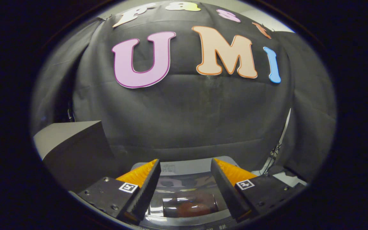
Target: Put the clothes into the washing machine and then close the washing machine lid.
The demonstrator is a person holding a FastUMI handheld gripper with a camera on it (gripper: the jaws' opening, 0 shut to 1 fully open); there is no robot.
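My gripper (185,160) is open, with a wide gap between its fingers and nothing held. Below and between the fingers is the top of the washing machine (187,167), with its pale grey back panel just ahead of the fingertips. A glossy dark lid (184,187) lies flat across the machine's top and mirrors the wall. Through the lid, between the fingers' bases, a reddish-brown shape (192,206) shows; it looks like clothing inside the tub, but glare blurs it.
A grey box-like block (72,140) stands to the left of the machine, close beside the left finger. Cables (275,156) hang down at the right beyond the right finger. The black cloth wall rises right behind the machine.
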